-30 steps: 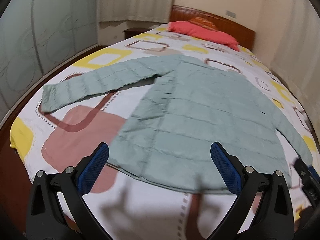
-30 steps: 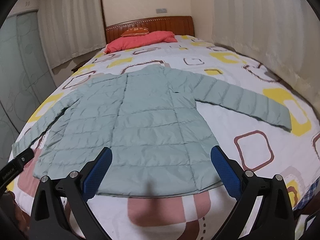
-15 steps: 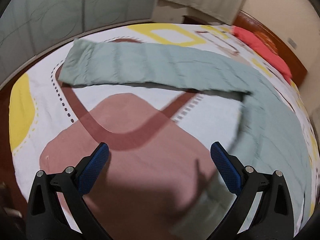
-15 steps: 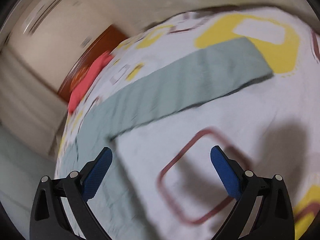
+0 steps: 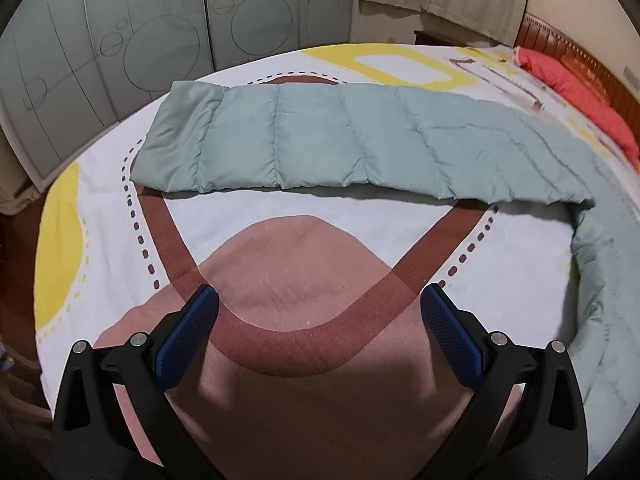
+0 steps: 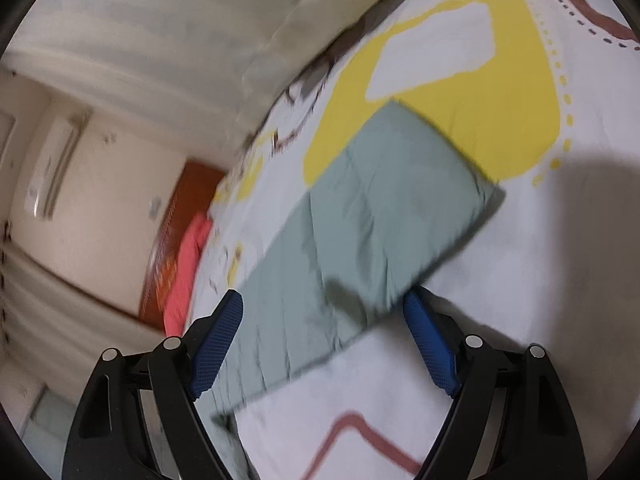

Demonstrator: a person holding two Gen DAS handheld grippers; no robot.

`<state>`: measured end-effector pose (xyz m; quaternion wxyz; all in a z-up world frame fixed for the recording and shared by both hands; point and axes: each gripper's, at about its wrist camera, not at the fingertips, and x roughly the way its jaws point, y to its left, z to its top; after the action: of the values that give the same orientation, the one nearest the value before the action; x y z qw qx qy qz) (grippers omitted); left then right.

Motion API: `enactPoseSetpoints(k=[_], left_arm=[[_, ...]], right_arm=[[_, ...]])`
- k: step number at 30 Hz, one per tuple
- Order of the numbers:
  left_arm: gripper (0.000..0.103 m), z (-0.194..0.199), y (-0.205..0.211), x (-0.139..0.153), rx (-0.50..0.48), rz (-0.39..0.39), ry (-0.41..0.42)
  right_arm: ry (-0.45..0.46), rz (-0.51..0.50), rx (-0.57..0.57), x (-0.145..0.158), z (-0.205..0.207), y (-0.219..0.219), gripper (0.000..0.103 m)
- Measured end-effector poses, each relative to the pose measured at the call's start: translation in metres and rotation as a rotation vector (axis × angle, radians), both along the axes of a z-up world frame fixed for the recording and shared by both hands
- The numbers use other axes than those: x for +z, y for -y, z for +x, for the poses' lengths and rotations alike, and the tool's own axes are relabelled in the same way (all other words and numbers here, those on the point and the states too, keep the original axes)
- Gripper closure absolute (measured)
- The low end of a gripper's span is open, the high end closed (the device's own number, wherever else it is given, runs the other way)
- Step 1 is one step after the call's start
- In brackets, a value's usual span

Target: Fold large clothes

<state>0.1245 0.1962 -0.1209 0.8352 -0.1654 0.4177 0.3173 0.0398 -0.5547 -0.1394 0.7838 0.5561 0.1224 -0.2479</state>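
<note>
Left gripper (image 5: 319, 312) is hanging over the bed (image 5: 100, 216), fingers spread wide, nothing between them, blue pads (image 5: 186, 338) clear of any fabric; under it is only the pink and brown patch of the printed bedspread. The pale green quilted jacket (image 5: 420, 140) is lying flat on the bed; in the left wrist view its left sleeve (image 5: 304, 140) is stretching across the frame from about 10 o'clock to 3 o'clock, cuff end at the 10 o'clock side, near the bed edge, and the jacket body is dropping down the 3 o'clock edge. Sleeve is well apart from the left fingers. Right gripper (image 6: 322, 312) is sitting rolled over the other sleeve (image 6: 380, 220), view is tilted and blurred. Its fingers have just been closing a bit but are standing wide, sleeve fabric between them at the 12 o'clock side of the gap; the right-hand pad (image 6: 430, 344) is just beside the sleeve's lower edge, and I cannot tell if it is touching. No pinch on the cloth is showing. That sleeve's cuff is pointing to about 2 o'clock, lying partly over a yellow patch of the bedspread. Red pillow (image 6: 186, 264) and wooden headboard (image 6: 172, 232) are showing at 9 o'clock in the right wrist view, and at 2 o'clock in the left one. Frosted wardrobe doors (image 5: 160, 20) are running along 11 to 12 o'clock behind the bed.
</note>
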Motion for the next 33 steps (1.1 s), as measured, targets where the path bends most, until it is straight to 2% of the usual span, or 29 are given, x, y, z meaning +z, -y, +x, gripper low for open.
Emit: enactPoseSetpoints(k=[5,6,7,8,9,10,13,18,23,27,33], left_arm=[[0.002,0.002,-0.002,0.0,-0.001,-0.007,-0.004],[0.002,0.002,-0.002,0.0,-0.002,-0.008,-0.006],[0.002,0.003,-0.003,0.001,-0.002,-0.002,-0.008],[0.002,0.004,-0.003,0.001,-0.003,0.004,-0.011],[0.002,0.006,-0.004,0.001,-0.004,0.01,-0.015],[0.002,0.006,-0.004,0.002,-0.006,0.017,-0.016],[0.002,0.01,-0.008,0.001,-0.014,0.027,-0.02],[0.002,0.016,-0.012,-0.002,-0.018,0.033,-0.023],[0.002,0.015,-0.014,-0.005,-0.02,0.036,-0.007],[0.002,0.014,-0.013,-0.005,-0.02,0.04,-0.001],[0.002,0.012,-0.013,-0.006,-0.019,0.043,0.009]], right_arm=[[-0.003,-0.035,-0.03,0.003,0.009,0.008,0.022],[-0.004,-0.038,-0.033,0.002,0.009,0.01,0.027],[-0.01,-0.042,-0.039,0.003,0.009,0.012,0.043],[-0.041,-0.041,-0.042,0.003,0.012,0.017,0.054],[-0.059,-0.032,-0.035,0.001,0.012,0.019,0.071],[-0.07,-0.02,-0.03,-0.003,0.012,0.022,0.082],[-0.11,-0.031,-0.026,-0.002,0.018,0.03,0.092],[-0.157,-0.178,0.08,0.034,0.05,0.003,0.094],[-0.163,-0.365,0.28,0.076,0.107,-0.061,0.095],[-0.143,-0.448,0.449,0.097,0.157,-0.117,0.095],[-0.124,-0.526,0.662,0.107,0.221,-0.207,0.095]])
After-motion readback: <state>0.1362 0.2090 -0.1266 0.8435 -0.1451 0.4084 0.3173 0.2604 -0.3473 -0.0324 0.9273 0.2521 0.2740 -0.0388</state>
